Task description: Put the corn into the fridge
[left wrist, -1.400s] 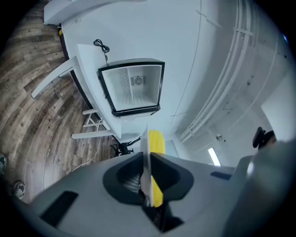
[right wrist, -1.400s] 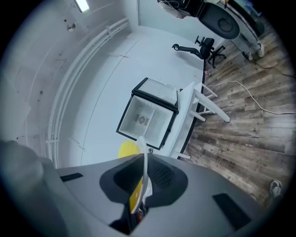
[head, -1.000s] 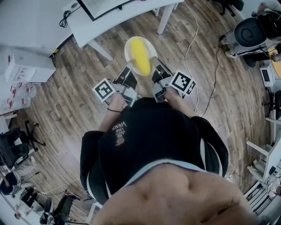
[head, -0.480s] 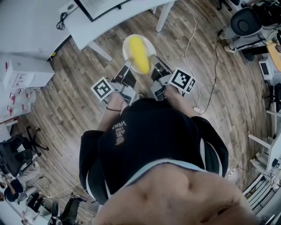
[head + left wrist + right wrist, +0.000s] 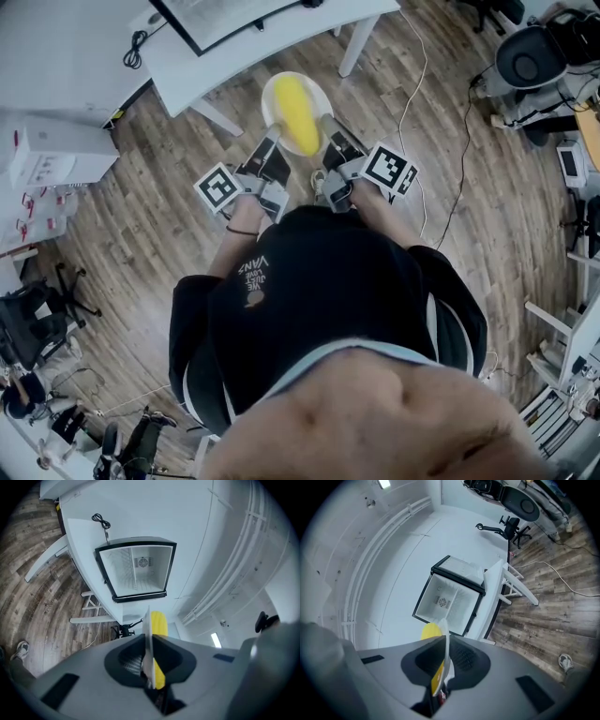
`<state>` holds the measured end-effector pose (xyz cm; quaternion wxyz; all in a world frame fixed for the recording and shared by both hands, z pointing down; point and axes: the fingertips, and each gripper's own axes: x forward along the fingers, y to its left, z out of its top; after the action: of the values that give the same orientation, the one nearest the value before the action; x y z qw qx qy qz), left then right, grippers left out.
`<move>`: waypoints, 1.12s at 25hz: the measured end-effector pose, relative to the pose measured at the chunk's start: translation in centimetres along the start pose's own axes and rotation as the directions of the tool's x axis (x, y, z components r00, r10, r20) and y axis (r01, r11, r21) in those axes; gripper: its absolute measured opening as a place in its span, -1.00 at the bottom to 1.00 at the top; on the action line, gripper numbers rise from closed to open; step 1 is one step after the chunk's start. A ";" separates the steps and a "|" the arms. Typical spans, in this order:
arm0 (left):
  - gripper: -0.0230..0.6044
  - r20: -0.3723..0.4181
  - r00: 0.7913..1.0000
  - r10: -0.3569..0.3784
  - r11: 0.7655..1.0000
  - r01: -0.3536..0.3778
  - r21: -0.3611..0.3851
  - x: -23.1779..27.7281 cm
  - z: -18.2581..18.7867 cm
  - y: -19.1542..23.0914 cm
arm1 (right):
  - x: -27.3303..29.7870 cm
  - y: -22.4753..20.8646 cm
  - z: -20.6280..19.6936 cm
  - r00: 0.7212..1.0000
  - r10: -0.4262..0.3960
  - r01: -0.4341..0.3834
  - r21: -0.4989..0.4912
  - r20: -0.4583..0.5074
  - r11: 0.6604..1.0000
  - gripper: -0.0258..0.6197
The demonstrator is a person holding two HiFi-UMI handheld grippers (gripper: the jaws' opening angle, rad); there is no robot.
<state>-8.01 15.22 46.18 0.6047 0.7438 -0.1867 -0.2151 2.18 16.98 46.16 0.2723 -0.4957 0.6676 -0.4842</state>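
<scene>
Head view | left gripper (image 5: 271,142), right gripper (image 5: 326,127): jaws clamp rim of round white plate (image 5: 273,92) | smooth yellow corn (image 5: 298,114) atop

Head view, upper centre: yellow corn cob (image 5: 297,114) lies on white round plate (image 5: 273,94). Left gripper (image 5: 271,142) grips plate's lower-left rim, right gripper (image 5: 327,127) its lower-right rim. White table (image 5: 246,49) at frame top, above plate; black-framed open mini fridge (image 5: 136,571) stands on it. Wooden plank floor (image 5: 150,216) below everything.
</scene>
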 end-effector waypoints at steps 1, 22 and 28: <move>-0.76 0.006 1.000 0.001 1.000 -0.001 0.002 0.6 0.3 0.1 | 0.4 -0.2 0.5 1.000 0.003 -0.003 -0.001 -0.004 1.000 -0.84; -0.76 0.147 0.989 0.023 1.000 -0.024 0.005 7.8 3.7 1.7 | 6.8 -2.4 7.3 0.988 0.072 -0.075 -0.015 -0.135 0.997 -0.84; -0.76 0.174 0.984 0.035 0.999 -0.037 0.007 8.2 4.2 2.5 | 7.6 -3.2 7.6 0.983 0.055 -0.057 -0.010 -0.176 0.998 -0.84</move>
<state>-3.44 6.87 47.07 0.5861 0.7218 -0.2533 -0.2671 7.13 6.93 47.10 0.2223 -0.4341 0.7061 -0.5133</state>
